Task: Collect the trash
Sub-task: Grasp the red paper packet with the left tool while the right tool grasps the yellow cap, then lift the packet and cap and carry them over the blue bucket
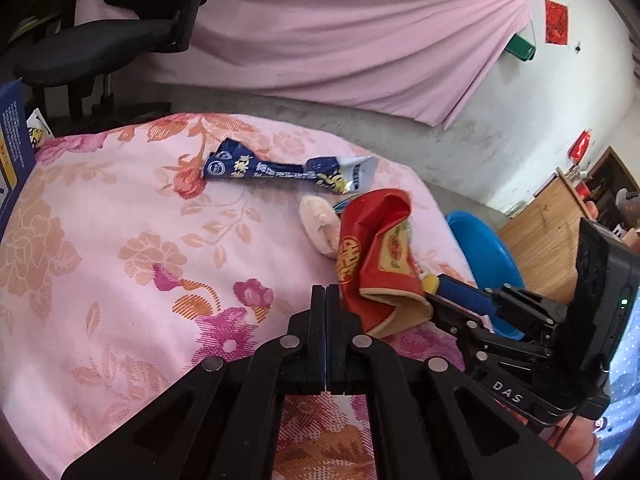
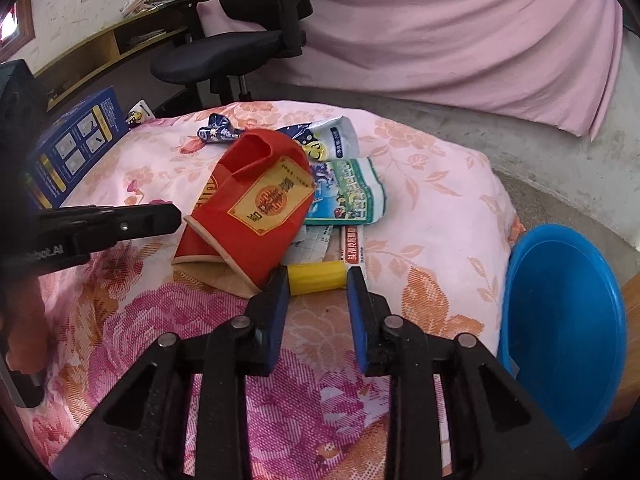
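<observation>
Yellow-capped tube point(image 2: 318, 277) lying flat on floral cloth point(image 2: 440, 200), cap end between open jaws of right gripper point(image 2: 318, 280); bracketed for pickup, not yet clamped. Crushed red paper cup point(image 2: 256, 204) at 10 o'clock from cap, touching it, likely next. Green-white wrapper point(image 2: 348, 192) at 12 o'clock; blue wrapper point(image 1: 288, 168) beyond. Blue basin point(image 2: 564, 332) at 3 o'clock, off cloth edge, presumably the trash receptacle. Left gripper point(image 1: 326, 292) closed, empty, beside cup. Count: one tube, one cup, two or three wrappers, one basin.
</observation>
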### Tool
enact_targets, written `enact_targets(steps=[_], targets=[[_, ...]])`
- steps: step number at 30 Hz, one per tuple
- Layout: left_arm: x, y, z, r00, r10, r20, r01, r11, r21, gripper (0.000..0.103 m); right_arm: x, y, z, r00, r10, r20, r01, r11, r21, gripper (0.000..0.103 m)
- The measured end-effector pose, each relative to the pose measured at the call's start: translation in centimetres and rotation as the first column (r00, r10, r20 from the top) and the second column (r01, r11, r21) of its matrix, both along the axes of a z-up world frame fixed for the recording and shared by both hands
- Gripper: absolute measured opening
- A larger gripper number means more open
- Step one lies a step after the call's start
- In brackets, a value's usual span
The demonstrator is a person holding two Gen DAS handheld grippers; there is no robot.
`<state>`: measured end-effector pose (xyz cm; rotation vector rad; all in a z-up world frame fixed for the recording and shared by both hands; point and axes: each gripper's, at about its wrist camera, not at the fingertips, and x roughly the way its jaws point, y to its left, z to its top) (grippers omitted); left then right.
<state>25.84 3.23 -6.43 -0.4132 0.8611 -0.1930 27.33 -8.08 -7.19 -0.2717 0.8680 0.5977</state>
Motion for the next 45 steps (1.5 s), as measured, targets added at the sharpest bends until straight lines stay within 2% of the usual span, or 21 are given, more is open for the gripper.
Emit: enact_targets(steps=[2, 3, 4, 6, 7, 13, 17, 19, 25, 30, 34, 38, 41, 45], targets=[[-0.2, -0.1, 0.3, 1.0, -0.011, 0.015, 0.012, 1.0, -0.018, 0.0, -0.2, -0.5, 0.1, 1.0, -0.024, 0.011, 0.024, 1.0, -0.001, 0.056], [-0.1, -0.2, 0.4, 1.0, -0.016, 0.014, 0.016, 1.0, -0.024, 0.004, -0.2, -0.7, 0.1, 0.999, -0.037, 0.015, 0.037, 0.999, -0.003, 0.056], [0.0, -0.1, 0.3, 1.0, -0.026, 0.01, 0.026, 0.999, -0.041, 0.009, -0.3, -1.2, 0.1, 0.998, -0.055, 0.02, 0.056, 0.998, -0.006, 0.056], [0.2, -0.1, 0.1, 0.999, -0.037, 0.004, 0.037, 0.996, -0.085, 0.029, -0.3, -2.0, 0.1, 0.996, -0.089, 0.026, 0.089, 0.996, -0.011, 0.056], [0.3, 0.0, 0.0, 0.999, -0.045, 0.002, 0.044, 0.993, -0.111, 0.03, -0.3, -2.5, -0.1, 0.994, -0.105, 0.027, 0.106, 0.994, -0.014, 0.056], [1.6, -1.7, -0.4, 0.991, -0.128, -0.038, 0.123, 0.986, -0.112, 0.03, -0.2, -3.8, -0.8, 0.992, -0.122, 0.019, 0.122, 0.993, -0.007, 0.056], [1.8, -2.1, -0.3, 0.99, -0.135, -0.044, 0.13, 0.987, -0.099, 0.029, -0.5, -3.7, -0.8, 0.992, -0.118, 0.033, 0.119, 0.993, -0.016, 0.056], [1.9, -2.1, -0.4, 0.99, -0.13, -0.049, 0.126, 0.988, -0.091, 0.022, -0.5, -3.6, -0.8, 0.992, -0.118, 0.035, 0.118, 0.993, -0.02, 0.056], [1.7, -2.4, -0.3, 0.991, -0.131, -0.033, 0.128, 0.988, -0.085, 0.014, -0.6, -3.6, -0.8, 0.992, -0.119, 0.041, 0.119, 0.993, -0.018, 0.056], [0.3, -3.5, 1.1, 0.987, -0.146, 0.063, 0.148, 0.989, -0.024, 0.005, -2.4, -2.9, 0.2, 0.98, -0.101, 0.174, 0.11, 0.993, -0.041, 0.056], [-1.7, -4.1, 2.6, 0.978, -0.115, 0.176, 0.107, 0.993, 0.054, 0.004, -4.4, -3.2, 1.7, 0.942, -0.119, 0.313, 0.131, 0.991, -0.02, 0.056], [-4.1, -4.0, 3.8, 0.953, -0.067, 0.296, 0.044, 0.996, 0.083, 0.004, -6.6, -4.8, 3.4, 0.89, -0.159, 0.427, 0.134, 0.987, 0.089, 0.056], [-6.0, -4.1, 4.5, 0.923, -0.045, 0.382, 0.006, 0.995, 0.102, 0.004, -8.5, -6.2, 4.7, 0.844, -0.201, 0.498, 0.123, 0.975, 0.184, 0.056], [-8.3, -5.9, 5.4, 0.868, -0.062, 0.492, -0.04, 0.98, 0.194, 0.004, -10.4, -8.0, 6.6, 0.784, -0.26, 0.564, 0.113, 0.953, 0.282, 0.056]])
